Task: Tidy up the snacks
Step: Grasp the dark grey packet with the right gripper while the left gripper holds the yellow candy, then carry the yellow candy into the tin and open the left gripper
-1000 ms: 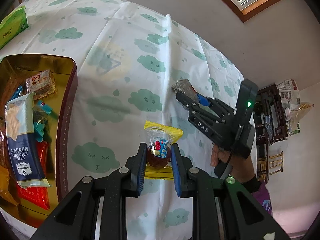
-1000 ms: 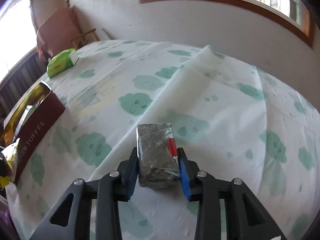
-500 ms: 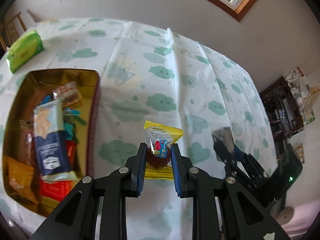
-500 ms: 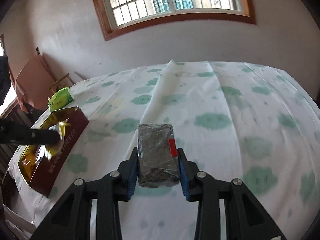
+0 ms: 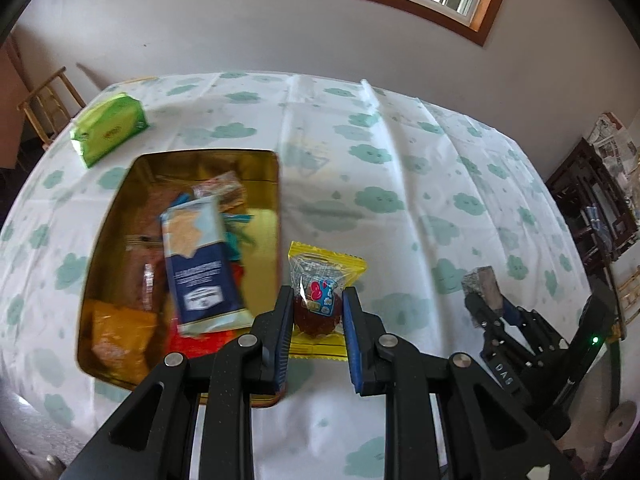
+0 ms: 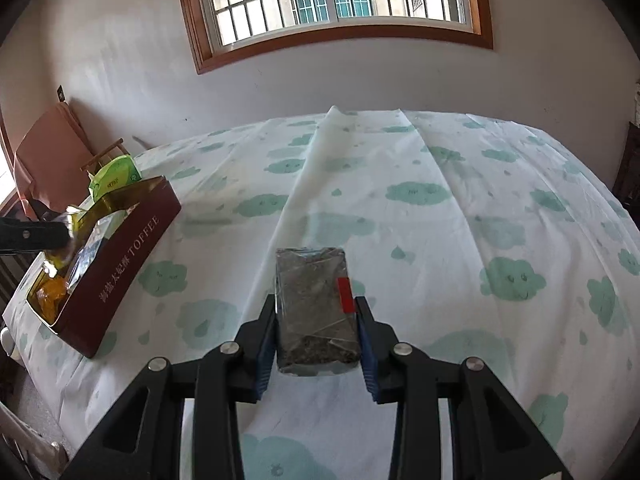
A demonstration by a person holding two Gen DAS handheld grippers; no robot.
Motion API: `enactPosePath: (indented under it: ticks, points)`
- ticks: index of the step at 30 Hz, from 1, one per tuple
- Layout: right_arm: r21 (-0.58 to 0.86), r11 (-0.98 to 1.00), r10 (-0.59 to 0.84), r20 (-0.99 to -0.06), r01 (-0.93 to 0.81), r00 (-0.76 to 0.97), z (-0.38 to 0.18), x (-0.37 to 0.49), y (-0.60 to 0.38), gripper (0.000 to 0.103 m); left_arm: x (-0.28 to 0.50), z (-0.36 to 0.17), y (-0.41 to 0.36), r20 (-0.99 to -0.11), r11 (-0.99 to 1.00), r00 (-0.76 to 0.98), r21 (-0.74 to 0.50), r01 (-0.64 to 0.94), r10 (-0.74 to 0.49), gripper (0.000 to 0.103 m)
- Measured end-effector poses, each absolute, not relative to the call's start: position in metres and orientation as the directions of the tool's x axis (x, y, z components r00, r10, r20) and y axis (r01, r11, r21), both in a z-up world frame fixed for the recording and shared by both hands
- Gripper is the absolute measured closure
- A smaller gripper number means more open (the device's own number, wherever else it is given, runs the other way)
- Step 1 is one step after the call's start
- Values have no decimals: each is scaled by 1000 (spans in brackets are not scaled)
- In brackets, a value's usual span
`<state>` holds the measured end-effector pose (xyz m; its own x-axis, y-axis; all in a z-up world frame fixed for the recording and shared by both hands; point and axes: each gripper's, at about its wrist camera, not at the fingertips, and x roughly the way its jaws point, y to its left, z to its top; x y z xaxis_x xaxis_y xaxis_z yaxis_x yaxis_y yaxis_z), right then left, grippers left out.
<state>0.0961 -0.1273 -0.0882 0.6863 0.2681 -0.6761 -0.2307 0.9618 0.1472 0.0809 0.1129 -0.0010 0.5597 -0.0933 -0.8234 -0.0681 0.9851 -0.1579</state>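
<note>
Above the right rim of the gold tin (image 5: 276, 200), the left tool (image 5: 318, 316) hangs clamped on a yellow-edged jelly packet (image 5: 320, 280), the dark sweet squeezed between its blue pads. Off to the right, the right tool (image 6: 316, 332) is likewise closed on a grey foil-wrapped bar (image 6: 314, 304), held over the cloud-print counter (image 6: 460, 240), well apart from the tin.

To place the jelly well, the left tool should probably slide left until the packet is fully over the tin's open interior, lower close to the blue cracker pack (image 5: 200, 264) and other snacks, and only then release, so the light wrapper cannot glance off the rim. The foil bar should wait its turn so the two tools do not crowd the opening.

Motion blur smears the tin's contents, so most wrappers inside cannot be identified. The tin's near corner is hidden behind the left tool, and the green packet (image 5: 108, 130) beyond the tin bears a label too small to read.
</note>
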Motion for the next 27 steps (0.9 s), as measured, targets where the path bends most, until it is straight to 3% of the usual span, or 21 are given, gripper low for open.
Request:
enactPosePath:
  ticks: [15, 27]
  points:
    - [135, 974, 226, -676, -183, 701, -90, 95, -128, 67, 55, -18, 199, -803, 984, 596, -81, -156, 29, 82]
    - [137, 974, 226, -679, -181, 698, -91, 96, -128, 67, 60, -31, 207, -793, 993, 609, -79, -90, -8, 82]
